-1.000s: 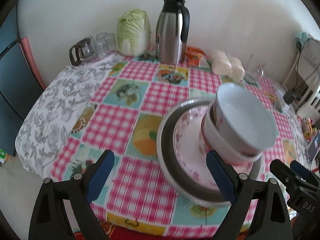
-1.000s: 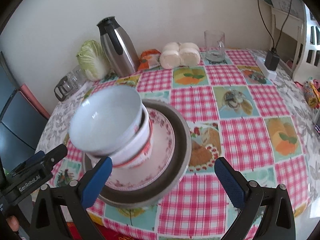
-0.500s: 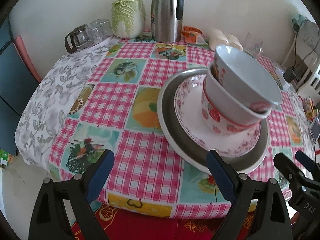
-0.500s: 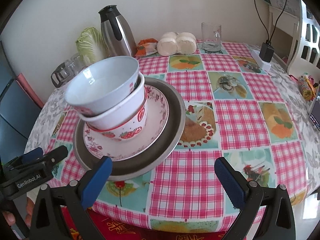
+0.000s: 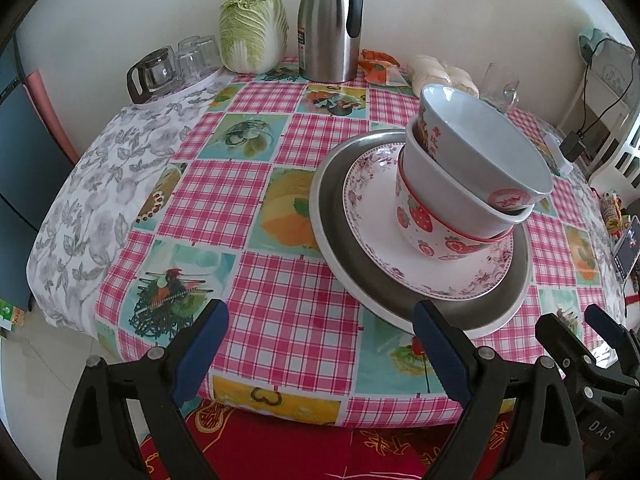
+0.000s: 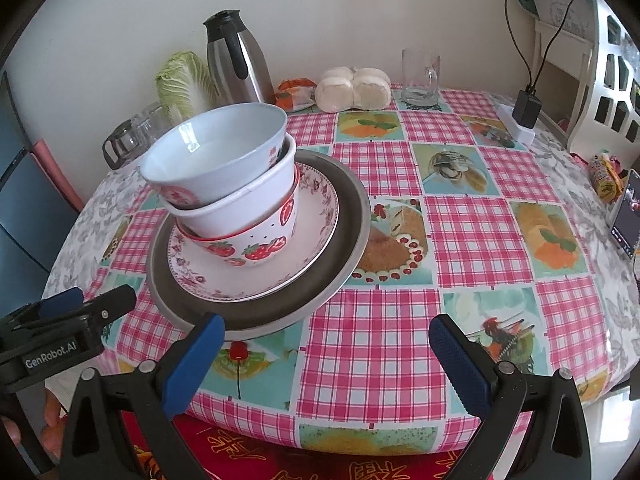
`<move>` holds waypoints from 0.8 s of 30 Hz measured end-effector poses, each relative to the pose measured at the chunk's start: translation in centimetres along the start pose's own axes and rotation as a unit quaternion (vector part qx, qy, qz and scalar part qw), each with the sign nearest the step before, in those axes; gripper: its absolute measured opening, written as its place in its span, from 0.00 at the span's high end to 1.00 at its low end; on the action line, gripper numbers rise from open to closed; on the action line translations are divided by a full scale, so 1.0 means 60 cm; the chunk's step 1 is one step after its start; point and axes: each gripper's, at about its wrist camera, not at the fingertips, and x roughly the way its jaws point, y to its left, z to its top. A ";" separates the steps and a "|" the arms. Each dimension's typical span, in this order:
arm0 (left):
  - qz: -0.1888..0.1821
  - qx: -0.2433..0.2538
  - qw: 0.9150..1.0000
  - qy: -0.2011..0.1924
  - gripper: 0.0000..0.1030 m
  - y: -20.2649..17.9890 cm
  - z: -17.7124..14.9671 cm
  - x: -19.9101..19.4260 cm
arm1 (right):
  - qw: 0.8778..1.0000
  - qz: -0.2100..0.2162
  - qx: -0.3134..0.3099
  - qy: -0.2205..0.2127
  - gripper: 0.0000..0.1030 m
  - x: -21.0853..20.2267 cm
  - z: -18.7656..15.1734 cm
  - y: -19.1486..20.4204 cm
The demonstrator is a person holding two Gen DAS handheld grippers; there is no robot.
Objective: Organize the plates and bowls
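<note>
The left gripper (image 5: pixel 320 344) is closest, at the near edge of the table, and its two blue fingers are wide apart with nothing between them. The right gripper (image 6: pixel 328 354) is the same, fingers apart and holding nothing. Each camera also sees the other gripper off to its side.

Just past the fingers, near the front edge of the checked tablecloth (image 6: pixel 400 344), sits one stack of dishes. At the bottom is one big metal plate (image 6: pixel 344 224). On it lies one flowered plate (image 6: pixel 320 216). On that stand three bowls, one inside the next: a strawberry bowl (image 6: pixel 260 244), then a plain white bowl (image 6: pixel 240 204), then a pale blue bowl (image 6: pixel 216 152) on top. The top bowls lean toward the left side.

Along the far edge by the wall are one cabbage (image 5: pixel 254 30), one steel thermos jug (image 5: pixel 330 20), one orange packet (image 6: pixel 294 94) and one bag of white buns (image 6: pixel 354 88).

The right view clearly shows one glass mug (image 6: pixel 420 80) at the far right edge, a black charger (image 6: pixel 528 108), and a bit of a hand (image 6: pixel 52 408). The left view better shows a small glass pot (image 5: pixel 152 74) and upturned glasses (image 5: pixel 198 58) at the far left edge. I cannot count the glasses.
</note>
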 end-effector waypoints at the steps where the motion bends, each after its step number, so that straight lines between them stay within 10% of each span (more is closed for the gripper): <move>1: -0.001 0.000 1.000 0.001 0.09 0.000 0.000 0.000 | 1.000 -0.001 0.001 0.000 0.00 0.000 0.000 0.000; 24: -0.017 0.011 1.000 0.009 0.09 0.001 0.005 0.016 | 1.000 0.000 -0.002 0.005 0.00 0.010 0.004 0.002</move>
